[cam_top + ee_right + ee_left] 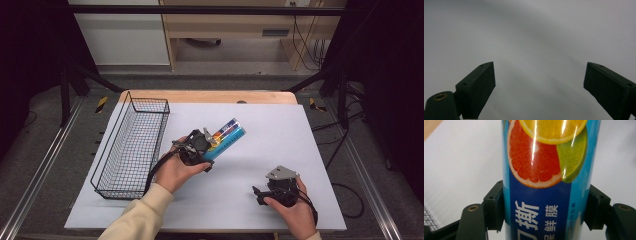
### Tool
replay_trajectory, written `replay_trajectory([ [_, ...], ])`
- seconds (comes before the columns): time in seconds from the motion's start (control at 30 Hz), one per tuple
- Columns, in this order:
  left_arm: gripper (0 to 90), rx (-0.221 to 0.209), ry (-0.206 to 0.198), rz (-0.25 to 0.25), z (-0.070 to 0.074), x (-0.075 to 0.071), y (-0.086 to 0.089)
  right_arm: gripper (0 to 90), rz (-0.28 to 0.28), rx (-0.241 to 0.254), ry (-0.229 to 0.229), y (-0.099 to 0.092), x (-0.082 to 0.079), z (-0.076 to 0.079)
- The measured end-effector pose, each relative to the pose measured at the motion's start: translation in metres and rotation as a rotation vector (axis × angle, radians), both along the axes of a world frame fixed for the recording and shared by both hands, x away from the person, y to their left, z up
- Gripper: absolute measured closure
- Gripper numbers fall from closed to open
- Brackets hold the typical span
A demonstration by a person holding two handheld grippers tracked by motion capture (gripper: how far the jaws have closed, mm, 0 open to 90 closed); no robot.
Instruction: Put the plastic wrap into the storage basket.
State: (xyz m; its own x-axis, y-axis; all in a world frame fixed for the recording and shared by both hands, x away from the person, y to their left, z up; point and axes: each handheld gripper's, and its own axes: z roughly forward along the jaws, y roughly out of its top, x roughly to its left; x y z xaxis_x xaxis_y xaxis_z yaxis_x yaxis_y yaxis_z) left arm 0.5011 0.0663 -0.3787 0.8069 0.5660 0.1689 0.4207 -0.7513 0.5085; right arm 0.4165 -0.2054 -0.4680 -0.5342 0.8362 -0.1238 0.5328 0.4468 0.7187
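Right of the wire basket (131,145), the left gripper (212,150) clamped a glossy, probably slippery tube (227,137) mid-body; the right gripper (257,192) stood apart.

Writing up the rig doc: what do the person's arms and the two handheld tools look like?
Left tool: black body, square matte-black pads with brass-coloured screw inserts, and a black cable. Right tool: same black build, a grey three-cornered plate on top, a black cable looping behind. Left arm wears a cream long sleeve.
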Motion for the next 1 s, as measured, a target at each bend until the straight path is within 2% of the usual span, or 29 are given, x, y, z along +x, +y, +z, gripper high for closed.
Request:
replay_trajectory([
  [0.17,31.8,-0.030,-0.031,0.010,0.014,-0.004,0.005,10.6,0.006,-0.002,-0.005,-0.001,0.000,0.000],
  [0.4,31.9,-0.045,-0.053,0.013,0.025,-0.008,0.009,10.7,0.005,-0.004,0.000,0.000,0.000,0.000],
  [0.67,31.9,-0.056,-0.053,0.025,0.039,-0.014,0.010,9.0,0.014,0.007,-0.005,0.000,0.001,0.000],
  [0.83,31.9,-0.037,-0.060,0.024,0.046,-0.016,0.012,8.7,0.007,0.019,-0.004,-0.002,0.001,0.001],
  [1.0,31.9,-0.048,-0.067,0.031,0.052,-0.018,0.016,8.7,0.003,0.017,-0.003,-0.002,0.001,0.001],
])
